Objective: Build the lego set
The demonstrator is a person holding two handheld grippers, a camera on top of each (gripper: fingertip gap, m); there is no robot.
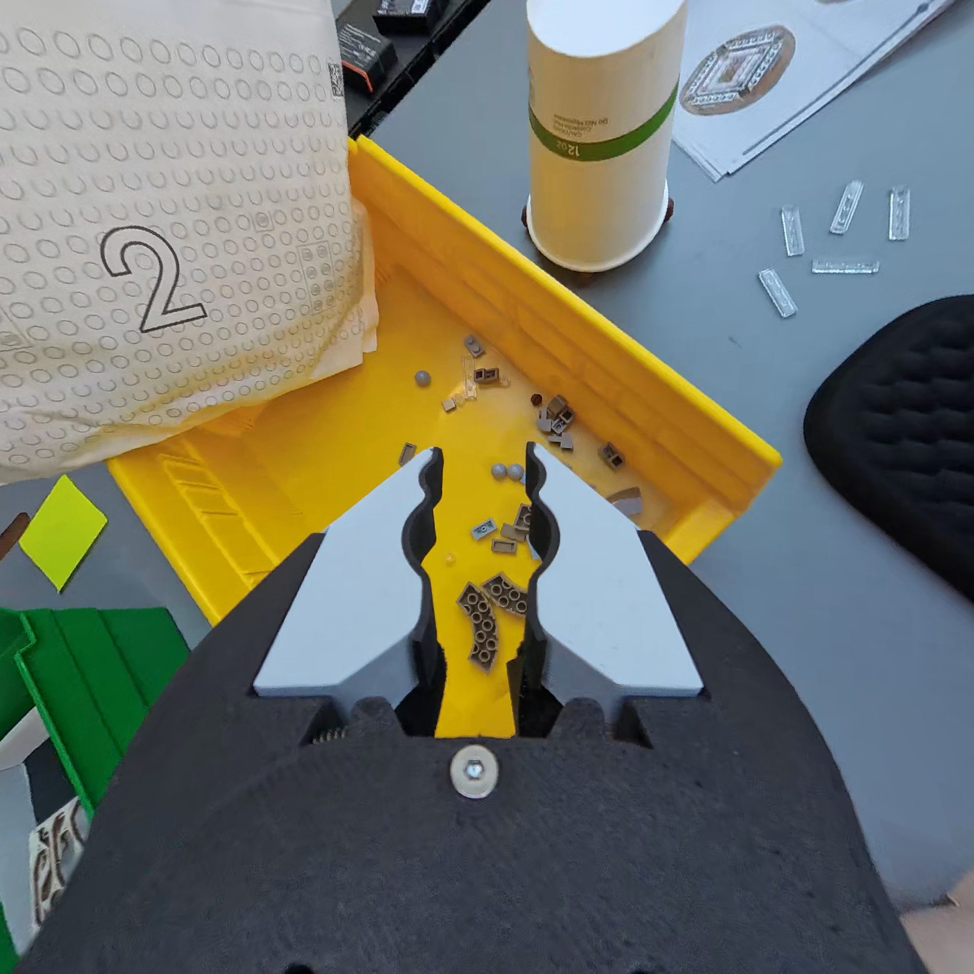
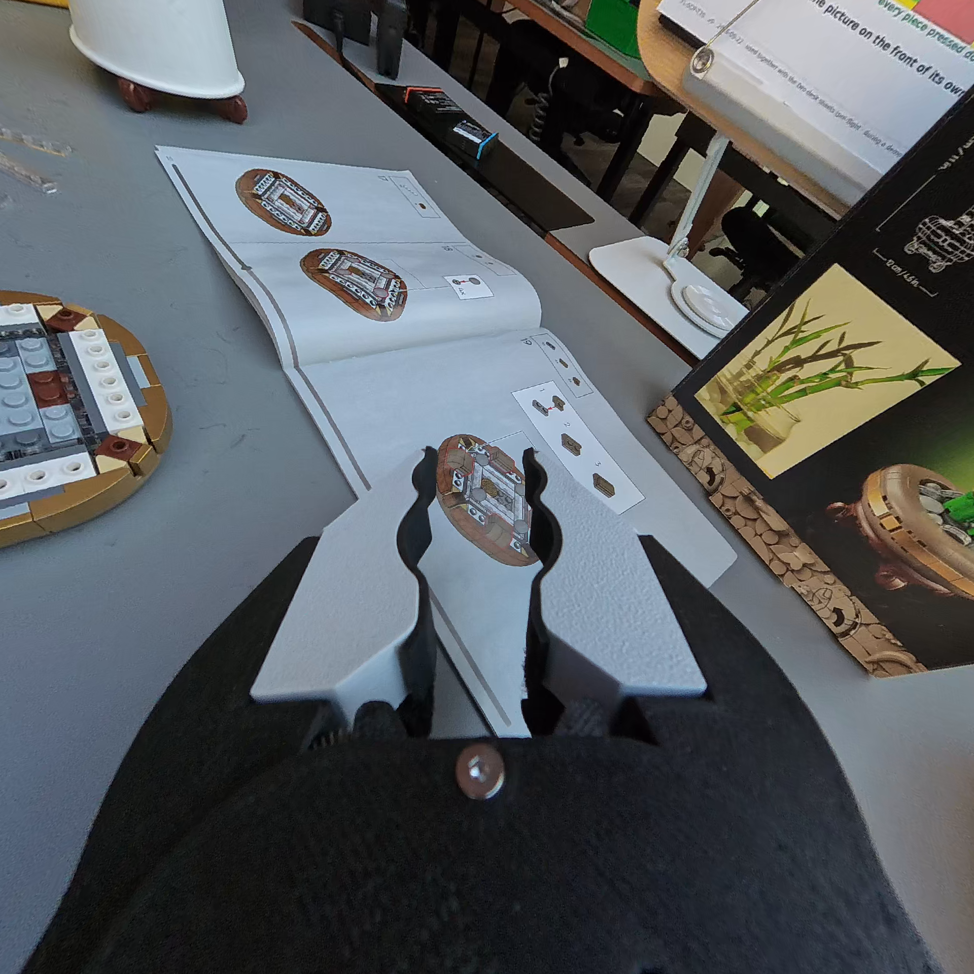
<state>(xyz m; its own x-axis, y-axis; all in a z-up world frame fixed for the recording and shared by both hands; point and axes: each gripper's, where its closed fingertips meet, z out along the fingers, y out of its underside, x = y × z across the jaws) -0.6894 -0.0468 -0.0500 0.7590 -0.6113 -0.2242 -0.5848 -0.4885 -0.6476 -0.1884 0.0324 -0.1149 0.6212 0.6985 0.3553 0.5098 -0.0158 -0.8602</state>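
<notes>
- Left gripper (image 1: 480,459) spread, empty, over yellow tray (image 1: 580,295).
- Curved tan brick (image 1: 482,624) lies between its fingers, long axis along them.
- Right gripper (image 2: 477,458) spread, empty, over booklet (image 2: 369,295); left nearer.

Loose bricks (image 1: 482,622) lie in a tray (image 1: 553,316), a bag (image 1: 158,211) at its left, a cup (image 1: 598,147) behind it.
</notes>
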